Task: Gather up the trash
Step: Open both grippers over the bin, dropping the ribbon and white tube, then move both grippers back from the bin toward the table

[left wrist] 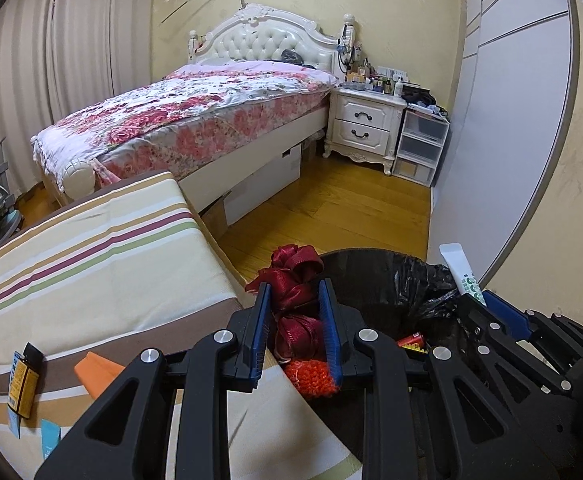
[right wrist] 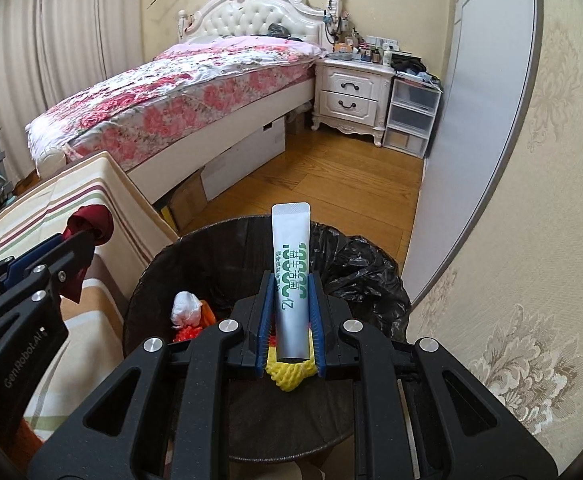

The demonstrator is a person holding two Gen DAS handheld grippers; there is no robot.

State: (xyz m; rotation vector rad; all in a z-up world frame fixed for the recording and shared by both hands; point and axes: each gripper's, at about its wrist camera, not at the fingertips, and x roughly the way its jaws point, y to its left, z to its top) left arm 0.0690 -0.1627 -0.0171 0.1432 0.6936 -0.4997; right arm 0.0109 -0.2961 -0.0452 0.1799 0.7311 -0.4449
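Trash in both grips: our left gripper (left wrist: 294, 320) is clamped on a dark red ribbon bundle (left wrist: 293, 280), soft, light and floppy, best pinched at its bunched middle as now, while our right gripper (right wrist: 292, 320) is closed tight on a silver-white tube (right wrist: 291, 264), light, smooth and likely slippery, gripped low on its body. Both tools point steeply down, the tube over the black-lined bin (right wrist: 219, 248), the ribbon at its rim by the striped cushion (left wrist: 91, 248); wrappers already lie inside.

Dark red ribbon (left wrist: 296, 280), silver tube w/ green print (right wrist: 291, 264), black bin liner (right wrist: 355, 264), pink floral bedspread (right wrist: 179, 96).
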